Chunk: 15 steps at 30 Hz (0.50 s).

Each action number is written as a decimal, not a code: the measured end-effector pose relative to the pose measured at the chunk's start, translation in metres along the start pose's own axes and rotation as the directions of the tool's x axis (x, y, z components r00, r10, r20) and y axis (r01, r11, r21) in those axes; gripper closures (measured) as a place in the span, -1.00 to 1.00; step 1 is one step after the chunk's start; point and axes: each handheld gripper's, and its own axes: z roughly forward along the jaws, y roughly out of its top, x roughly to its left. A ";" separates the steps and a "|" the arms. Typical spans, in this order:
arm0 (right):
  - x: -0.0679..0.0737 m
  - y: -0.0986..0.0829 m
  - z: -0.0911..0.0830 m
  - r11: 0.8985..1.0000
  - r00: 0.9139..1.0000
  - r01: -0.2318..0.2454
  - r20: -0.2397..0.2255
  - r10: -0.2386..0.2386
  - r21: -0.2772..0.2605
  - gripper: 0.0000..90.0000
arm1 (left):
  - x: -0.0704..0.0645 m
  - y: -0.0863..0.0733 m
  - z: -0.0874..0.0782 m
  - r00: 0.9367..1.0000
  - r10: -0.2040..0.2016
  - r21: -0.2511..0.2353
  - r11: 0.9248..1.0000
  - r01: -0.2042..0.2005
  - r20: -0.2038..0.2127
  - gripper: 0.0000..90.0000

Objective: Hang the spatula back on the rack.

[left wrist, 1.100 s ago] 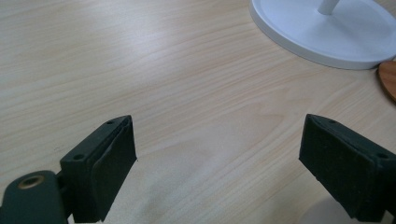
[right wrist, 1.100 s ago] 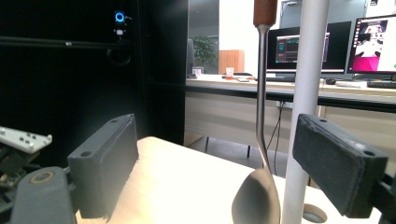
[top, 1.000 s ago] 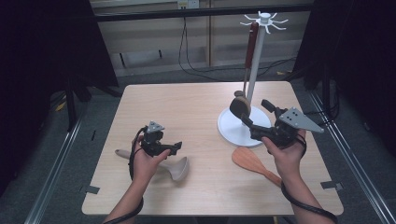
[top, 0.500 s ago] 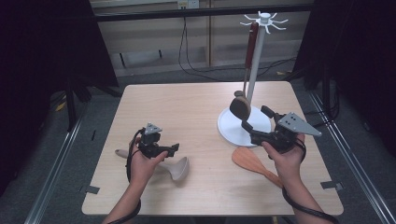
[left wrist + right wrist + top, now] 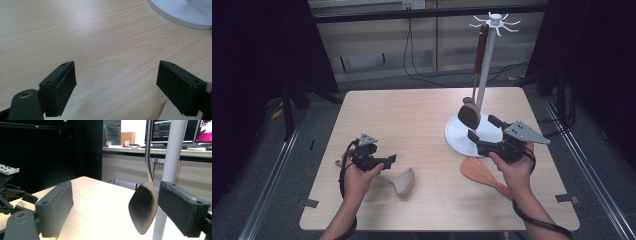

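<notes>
A white utensil stand (image 5: 484, 70) rises from a round white base (image 5: 459, 140) at the table's right. A dark-bowled spoon (image 5: 470, 114) with a reddish handle hangs from it. My right gripper (image 5: 482, 129) is open just in front of the base, jaws toward the spoon. In the right gripper view the spoon (image 5: 143, 210) hangs between the open jaws of that gripper (image 5: 116, 200), farther off, beside the pole (image 5: 170, 157). A wooden spatula (image 5: 477, 171) lies under my right hand. My left gripper (image 5: 387, 161) is open over a pale wooden ladle (image 5: 404, 180); its jaws (image 5: 117, 72) frame bare tabletop.
The light wooden table (image 5: 412, 115) has open surface across its middle and far left. The stand's base edge (image 5: 185, 12) shows in the left gripper view. Dark curtains, floor rails and cables surround the table.
Both hands have shifted only slightly; the right gripper has sunk a little toward the near edge. Both stay open and nothing has been picked up.
</notes>
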 end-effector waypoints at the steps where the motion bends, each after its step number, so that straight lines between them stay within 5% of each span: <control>1: 0.000 -0.001 0.001 1.000 1.000 -0.007 0.001 0.007 0.002 -0.73 | 0.001 -0.001 -0.002 1.000 -0.011 -0.009 1.000 0.011 0.001 -0.55; 15: -0.005 -0.012 0.008 0.997 1.000 -0.023 0.005 0.023 0.070 -0.86 | 0.018 -0.012 -0.015 0.999 -0.013 0.025 1.000 0.014 -0.040 -0.17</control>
